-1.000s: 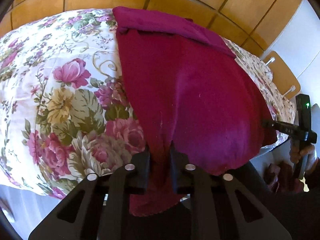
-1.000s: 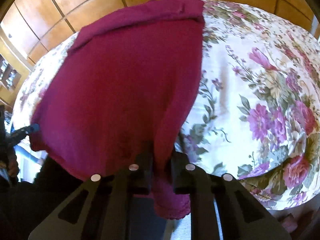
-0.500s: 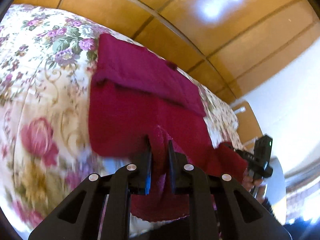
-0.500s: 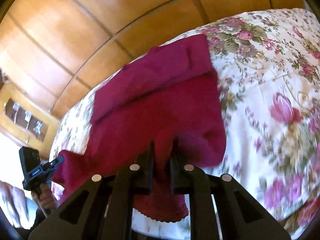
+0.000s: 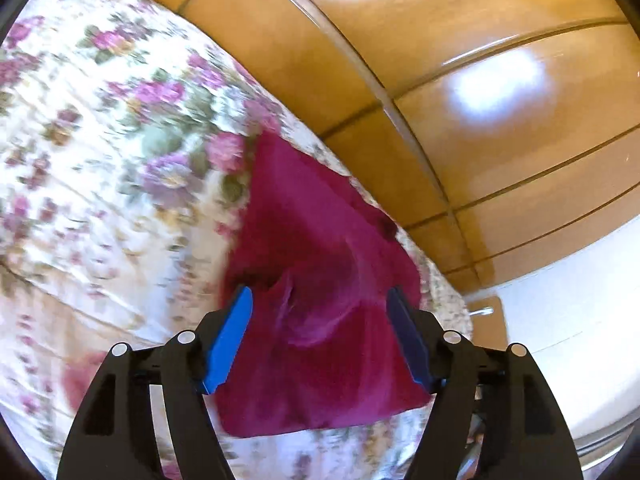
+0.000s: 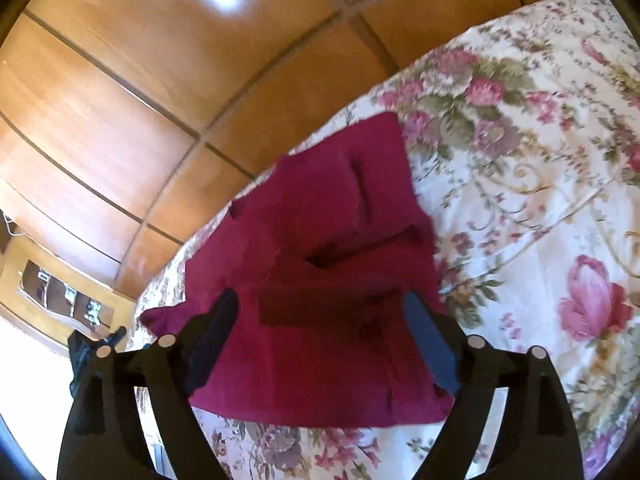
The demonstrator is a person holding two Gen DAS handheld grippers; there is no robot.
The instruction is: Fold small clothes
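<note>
Both grippers have just been opening and stand spread, nothing pinched: the left gripper [image 5: 320,332] and right gripper [image 6: 326,340] hang above the crimson garment [image 6: 320,280], which lies folded over on the floral bedspread [image 6: 540,200], its loose flap toward twelve o'clock. To finish this release well, lift straight off so no pad [image 5: 228,344] drags the fabric, then check the top layer, rumpled at centre, and smooth it toward twelve before the next fold.

We note a floral bedspread [image 5: 100,184] under glossy wood panels [image 5: 460,80]; a wooden shelf [image 6: 60,296] sits far left in the right view.
</note>
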